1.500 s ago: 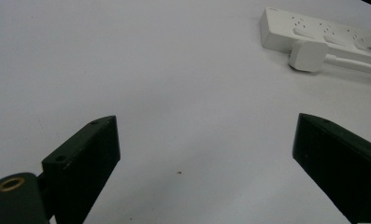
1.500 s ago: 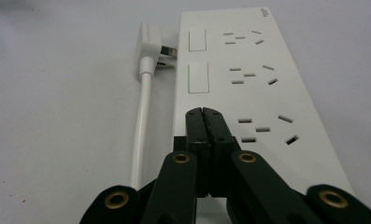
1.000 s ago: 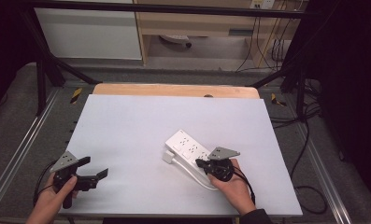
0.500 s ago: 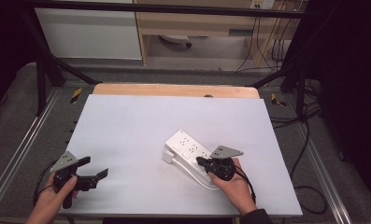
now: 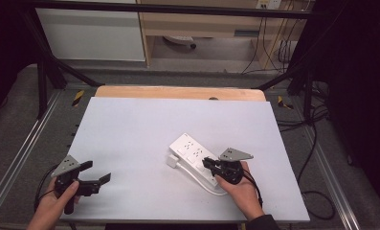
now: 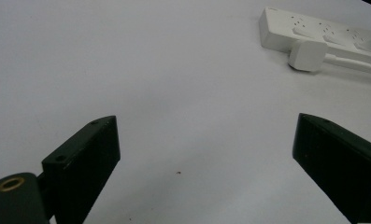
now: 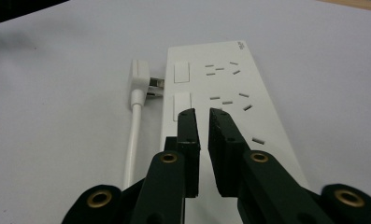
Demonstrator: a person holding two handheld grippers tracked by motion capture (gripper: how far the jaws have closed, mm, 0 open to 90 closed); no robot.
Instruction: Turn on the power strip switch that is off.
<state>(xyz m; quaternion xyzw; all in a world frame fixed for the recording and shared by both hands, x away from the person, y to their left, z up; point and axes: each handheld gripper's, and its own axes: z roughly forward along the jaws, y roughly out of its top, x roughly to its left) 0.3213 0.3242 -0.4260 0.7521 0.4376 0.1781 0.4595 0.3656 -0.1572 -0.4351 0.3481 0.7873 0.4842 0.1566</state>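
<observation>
While the left tongs [image 5: 95,173] just sit near the front left corner of the surface [image 5: 144,120] with their jaws spread wide and nothing between them, the action is over on the right. The right tongs [image 7: 202,116] hover over the white power strip [image 5: 193,157], which lies right of centre, its own plug [image 7: 139,79] lying against its side and the cord [image 7: 132,140] looping round beside it. Those jaws have just been opening, but only a crack: there's a slim gap between them and nothing pinched in it. Tips sit right by the switch [image 7: 181,102] on the strip's top face. My guess is they just poked that switch and are letting off.
</observation>
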